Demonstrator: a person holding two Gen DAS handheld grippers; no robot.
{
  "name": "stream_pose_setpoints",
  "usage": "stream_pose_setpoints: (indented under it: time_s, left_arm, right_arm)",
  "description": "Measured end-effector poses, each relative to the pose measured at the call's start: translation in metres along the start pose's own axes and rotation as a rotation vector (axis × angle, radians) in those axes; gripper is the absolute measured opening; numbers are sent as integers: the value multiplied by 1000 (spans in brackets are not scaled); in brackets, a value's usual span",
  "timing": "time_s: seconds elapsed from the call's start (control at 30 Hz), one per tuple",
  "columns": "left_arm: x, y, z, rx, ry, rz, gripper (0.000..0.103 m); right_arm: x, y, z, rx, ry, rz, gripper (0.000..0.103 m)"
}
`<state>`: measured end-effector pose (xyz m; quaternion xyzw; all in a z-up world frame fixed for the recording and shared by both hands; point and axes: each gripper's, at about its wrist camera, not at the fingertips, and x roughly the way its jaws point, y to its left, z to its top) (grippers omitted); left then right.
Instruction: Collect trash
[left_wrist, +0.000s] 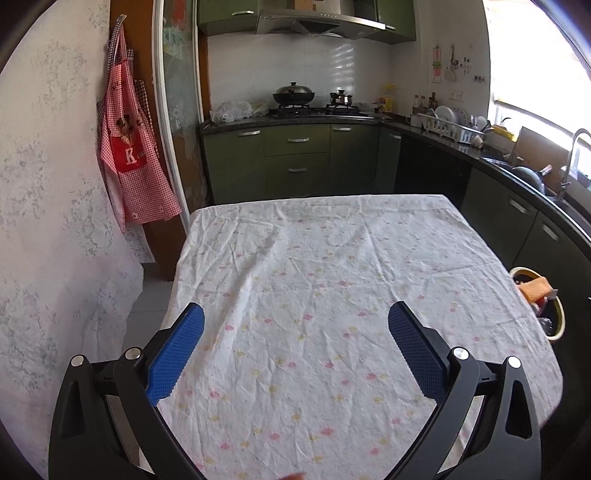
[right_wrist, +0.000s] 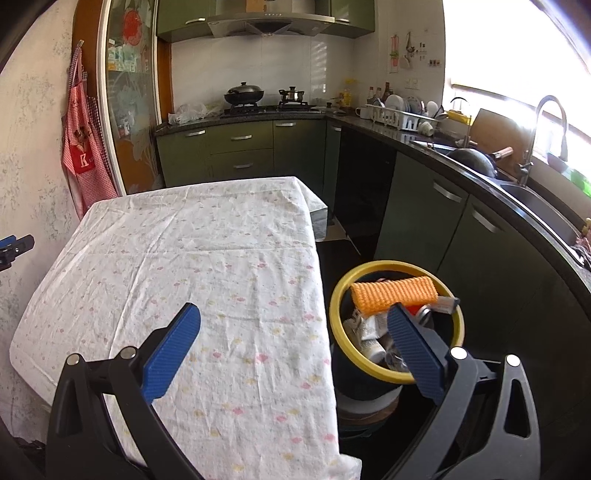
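Observation:
A yellow-rimmed bin stands on the floor right of the table and holds an orange foam net and several other scraps. It also shows at the right edge of the left wrist view. My right gripper is open and empty, above the table's right edge beside the bin. My left gripper is open and empty above the near part of the table, which carries a white flowered cloth. The left gripper's tip also shows at the far left of the right wrist view.
Green kitchen cabinets with a stove and pots stand behind the table. A dark counter with a sink and tap runs along the right. A red checked apron hangs on the left wall.

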<state>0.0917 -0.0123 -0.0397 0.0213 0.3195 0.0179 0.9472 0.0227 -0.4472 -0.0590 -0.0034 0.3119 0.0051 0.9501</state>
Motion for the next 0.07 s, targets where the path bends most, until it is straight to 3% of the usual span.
stream_pose_setpoints:
  time_s: [0.07]
  left_arm:
    - [31, 4, 11, 17, 2, 53, 98]
  right_arm:
    - [29, 9, 20, -2, 11, 38, 97]
